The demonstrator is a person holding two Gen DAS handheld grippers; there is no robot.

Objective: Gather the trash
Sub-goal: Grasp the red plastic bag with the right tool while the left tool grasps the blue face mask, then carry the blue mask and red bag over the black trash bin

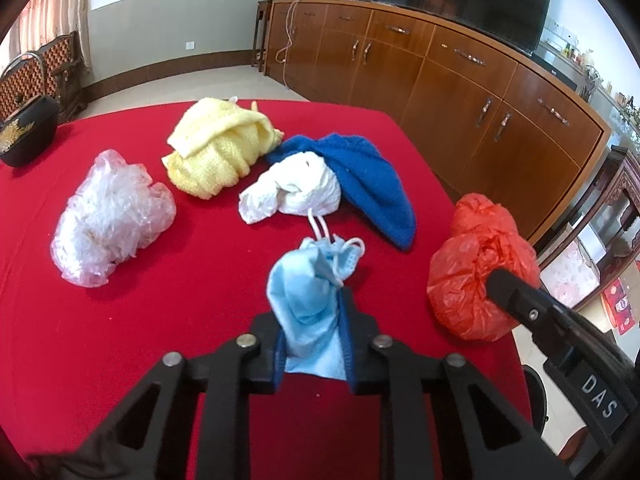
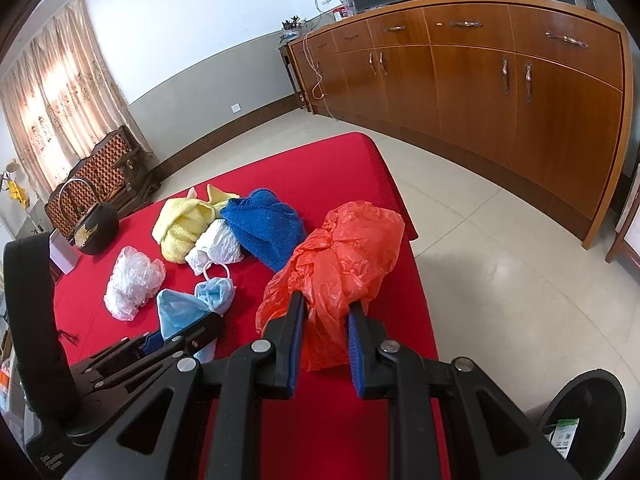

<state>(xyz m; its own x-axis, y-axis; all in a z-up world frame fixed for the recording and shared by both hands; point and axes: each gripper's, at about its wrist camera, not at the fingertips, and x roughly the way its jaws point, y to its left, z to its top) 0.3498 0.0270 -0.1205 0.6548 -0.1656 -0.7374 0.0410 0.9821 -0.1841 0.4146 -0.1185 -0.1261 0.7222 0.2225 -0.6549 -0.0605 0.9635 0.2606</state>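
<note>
Gripping mask [image 1: 308,300] and orange bag [image 2: 340,256] on table [image 1: 160,320].

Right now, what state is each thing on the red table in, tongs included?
Left tongs: shut on the blue face mask.
Blue face mask: crumpled, pinched, resting on the table.
Right tongs: shut on the orange plastic bag.
Orange plastic bag: bunched, gripped at its near end.
Clear plastic bag: crumpled, loose.
White plastic bag: wadded, against the blue cloth.
Blue cloth: heaped, loose.
Yellow cloth: heaped, loose.
</note>
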